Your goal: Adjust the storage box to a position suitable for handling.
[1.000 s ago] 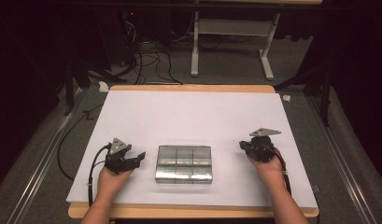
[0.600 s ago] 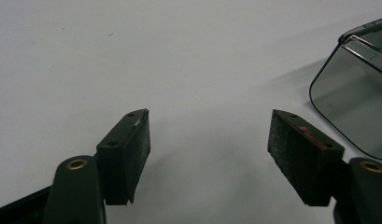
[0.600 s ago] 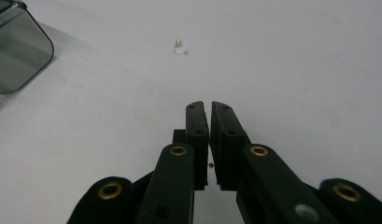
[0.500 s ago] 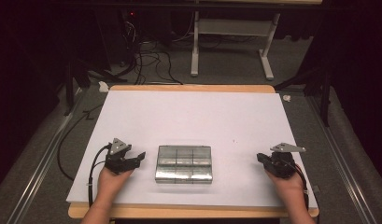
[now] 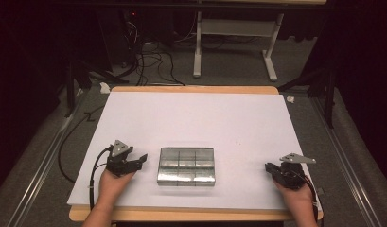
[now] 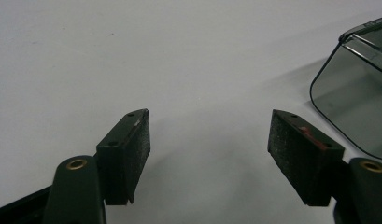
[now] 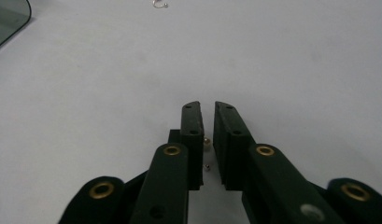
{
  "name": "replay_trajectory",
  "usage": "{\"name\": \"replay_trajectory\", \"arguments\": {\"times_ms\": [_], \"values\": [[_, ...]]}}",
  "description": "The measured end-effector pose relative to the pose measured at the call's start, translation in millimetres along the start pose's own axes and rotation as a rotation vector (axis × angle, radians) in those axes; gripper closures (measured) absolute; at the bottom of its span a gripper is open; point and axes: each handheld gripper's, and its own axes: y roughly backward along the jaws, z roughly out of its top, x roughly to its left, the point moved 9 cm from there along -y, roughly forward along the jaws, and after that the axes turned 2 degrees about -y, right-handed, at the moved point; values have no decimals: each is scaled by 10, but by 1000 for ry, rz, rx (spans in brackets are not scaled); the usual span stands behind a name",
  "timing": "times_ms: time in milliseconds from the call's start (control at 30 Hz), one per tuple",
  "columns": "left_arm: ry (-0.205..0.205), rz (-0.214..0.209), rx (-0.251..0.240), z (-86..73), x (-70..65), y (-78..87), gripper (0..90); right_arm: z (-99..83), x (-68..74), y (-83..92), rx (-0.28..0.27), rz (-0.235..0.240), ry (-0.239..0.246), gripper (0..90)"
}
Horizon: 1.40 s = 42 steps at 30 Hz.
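Clear box (image 6: 361,88) cut off by right edge in left gripper view. Compartment contents too small to tell in high view. Tiny beads (image 7: 207,141) between right gripper (image 7: 207,112) pads unidentifiable.

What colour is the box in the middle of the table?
Clear with a silvery-grey shine; the box shows best in the high view.

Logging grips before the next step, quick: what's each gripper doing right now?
Left gripper: open wide, nothing between the pads, beside the clear box.
Right gripper: jaws just opening, a narrow gap, a small gold earring between them, not clamped.
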Motion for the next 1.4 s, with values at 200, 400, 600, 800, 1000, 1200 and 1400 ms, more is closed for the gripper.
{"name": "replay_trajectory", "arguments": {"times_ms": [200,400,600,800,1000,1200,1400], "values": [[0,-1,1,-1,-1,1,302,162,40,46,-25,0,18,816],[1,0,1,-1,0,0,302,317,128,-2,-34,7,35,819],[7,-5,-1,0,-2,1,301,487,266,-230,-30,3,48,822],[6,-8,-3,1,-4,2,301,590,351,-372,-25,4,59,821],[6,-10,-1,0,-4,3,301,695,407,-504,-14,4,59,821],[6,-11,0,-1,-4,2,301,777,449,-625,-1,12,62,817],[5,-11,1,-1,-4,3,301,838,464,-711,7,14,60,813]]}}
